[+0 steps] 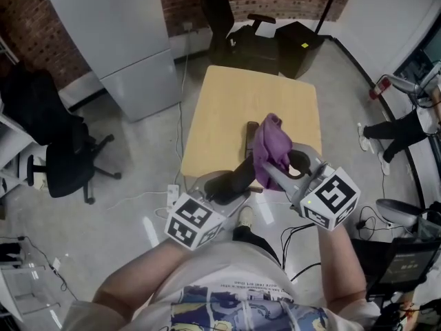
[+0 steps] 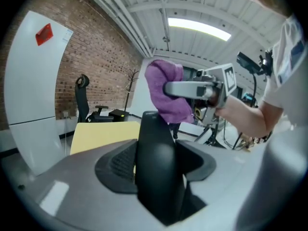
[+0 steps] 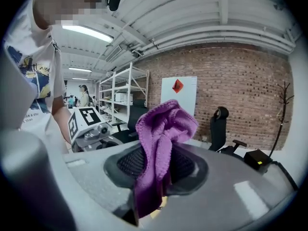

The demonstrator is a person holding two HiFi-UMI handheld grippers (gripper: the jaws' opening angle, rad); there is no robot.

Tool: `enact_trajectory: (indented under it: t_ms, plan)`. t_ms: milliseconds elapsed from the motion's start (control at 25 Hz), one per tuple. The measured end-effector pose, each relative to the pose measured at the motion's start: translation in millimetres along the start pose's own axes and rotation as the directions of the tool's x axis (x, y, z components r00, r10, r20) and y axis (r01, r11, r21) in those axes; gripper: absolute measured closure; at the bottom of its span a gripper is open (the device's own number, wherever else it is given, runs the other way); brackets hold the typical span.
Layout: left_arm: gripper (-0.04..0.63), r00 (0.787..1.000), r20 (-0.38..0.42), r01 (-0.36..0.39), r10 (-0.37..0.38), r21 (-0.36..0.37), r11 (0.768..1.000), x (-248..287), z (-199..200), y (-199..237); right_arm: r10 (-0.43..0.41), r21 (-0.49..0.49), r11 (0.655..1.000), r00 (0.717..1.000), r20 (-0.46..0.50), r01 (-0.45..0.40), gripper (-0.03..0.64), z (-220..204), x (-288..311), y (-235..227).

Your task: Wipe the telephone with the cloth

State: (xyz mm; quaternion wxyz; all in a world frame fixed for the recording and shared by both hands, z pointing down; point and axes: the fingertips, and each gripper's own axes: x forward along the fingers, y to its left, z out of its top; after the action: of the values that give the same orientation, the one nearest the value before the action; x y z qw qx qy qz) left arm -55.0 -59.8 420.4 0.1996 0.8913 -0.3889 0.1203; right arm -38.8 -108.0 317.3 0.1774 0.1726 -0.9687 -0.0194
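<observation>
Far left of the room you've got a white cabinet (image 1: 127, 40) against the brick wall, with a black office chair (image 1: 65, 161) nearer to you.

Your left gripper (image 1: 231, 181) sits low at the near edge of the table (image 1: 234, 102). Its claw is clamped on a black handset (image 1: 238, 174). In the left gripper view the handset (image 2: 156, 177) fills the gap between the jaws of that gripper (image 2: 156, 162), pads tight on both its sides, and it sticks out away from you.

Just right of that is the purple cloth (image 1: 270, 143), bunched up and hanging over the near half of the table. From the left gripper view the cloth (image 2: 166, 93) sits right at the handset's far tip. I can't tell whether they actually touch.

A dark thing (image 1: 250, 133) lies on the table just left of the cloth, partly hidden by it, and I can't tell what it is.

Your right gripper (image 1: 269, 171) comes in from the right. Its claw is closed on the cloth. The right gripper view shows the cloth (image 3: 161, 134) pinched between the jaws of that gripper (image 3: 159, 170), a fold sticking up and a tail hanging down.

Far right, someone's legs (image 1: 396, 129) are on the floor, well clear of the table.
</observation>
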Motion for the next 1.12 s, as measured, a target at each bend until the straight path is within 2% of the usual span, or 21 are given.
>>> enact_trajectory:
  t_ms: [160,360,520,720,800,960,1120]
  plan:
    - [0.337,1.000,0.006,0.027,-0.026,-0.046,0.999,0,-2,1,-0.084,0.035,0.996,0.996,0.006,0.084,0.503,-6,-11,-28]
    - [0.337,0.997,0.045,0.068,-0.061,-0.161,0.985,2,1,6,-0.165,0.098,0.982,0.986,0.018,0.163,0.503,-15,-28,-53]
    - [0.337,0.992,0.092,0.106,-0.084,-0.271,0.957,5,4,14,-0.161,0.133,0.978,0.987,0.013,0.158,0.503,-26,-28,-53]
    - [0.337,0.982,0.145,0.164,-0.119,-0.359,0.919,12,13,16,-0.111,0.159,0.981,0.994,0.003,0.109,0.503,-41,-17,-38]
    - [0.337,0.974,0.183,0.202,-0.136,-0.416,0.886,15,20,17,-0.098,0.170,0.981,0.995,0.007,0.095,0.503,-43,-15,-33]
    - [0.337,0.948,0.278,0.286,-0.153,-0.541,0.790,18,35,22,-0.058,0.191,0.980,0.998,0.025,0.052,0.503,-43,-10,-22]
    - [0.337,0.920,0.349,0.367,-0.178,-0.607,0.705,22,45,23,-0.019,0.225,0.974,0.999,0.041,0.010,0.503,-48,-7,-7]
